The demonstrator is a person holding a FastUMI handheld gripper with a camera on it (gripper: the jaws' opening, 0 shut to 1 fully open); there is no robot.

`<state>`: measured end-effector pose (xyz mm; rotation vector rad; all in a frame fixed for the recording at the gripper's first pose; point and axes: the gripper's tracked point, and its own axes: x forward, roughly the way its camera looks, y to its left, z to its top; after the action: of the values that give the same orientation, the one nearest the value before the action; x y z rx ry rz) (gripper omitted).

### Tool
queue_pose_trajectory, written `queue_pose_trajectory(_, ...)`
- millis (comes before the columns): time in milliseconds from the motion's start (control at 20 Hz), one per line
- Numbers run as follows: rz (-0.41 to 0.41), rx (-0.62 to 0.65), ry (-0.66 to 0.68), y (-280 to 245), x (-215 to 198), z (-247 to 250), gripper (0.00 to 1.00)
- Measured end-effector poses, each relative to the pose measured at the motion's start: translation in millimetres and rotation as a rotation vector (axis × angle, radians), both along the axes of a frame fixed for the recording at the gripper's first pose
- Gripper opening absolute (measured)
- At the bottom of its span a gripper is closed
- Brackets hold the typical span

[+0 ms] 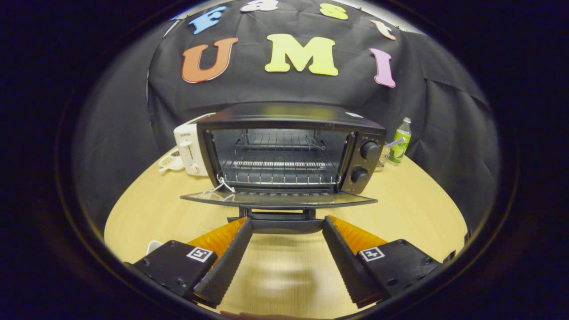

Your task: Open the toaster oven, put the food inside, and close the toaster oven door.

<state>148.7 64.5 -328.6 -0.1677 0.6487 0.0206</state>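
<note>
Black cloth hangs as a wall behind a pale wooden surface (400, 200), and on that surface we see the toaster oven (289, 151) facing us, well lit and sharp.

Its glass door (275, 200) is swung all the way down and lies flat, reaching out toward us. We can look straight into the cavity, where a wire rack (280, 166) sits across the middle with nothing on it that we can make out. Two round knobs (368, 150) stand one above the other on the panel at the oven's right side. A white string or tag (223, 186) hangs at the left front corner of the opening and rests on the door.

Our tongs (284, 224) are released: the two fingers stand wide apart with bare surface between them, pressing on nothing. Their tips flank the door's dark handle (278, 221), one just beside each end of it; we cannot tell whether either tip touches it.

Just beside the oven's left wall stands a white toaster (189, 149), and near it lies a small white dish (171, 162) with something pale in it, too small for us to identify. To the right of the oven, near the cloth, stands a green bottle (400, 142) with a white cap, and a small clear glass object (383, 155) sits between the bottle and the oven.
</note>
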Motion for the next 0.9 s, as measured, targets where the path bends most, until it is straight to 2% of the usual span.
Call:
queue_pose_trajectory(550, -0.024, 0.022, 0.105, -13, -18, -40, 1.00)
queue_pose_trajectory(700, 0.010, 0.000, -0.025, -9, -6, -6, 1.00)
queue_pose_trajectory(900, 0.128, -0.036, -0.232, 20, 8, 42, 1.00)
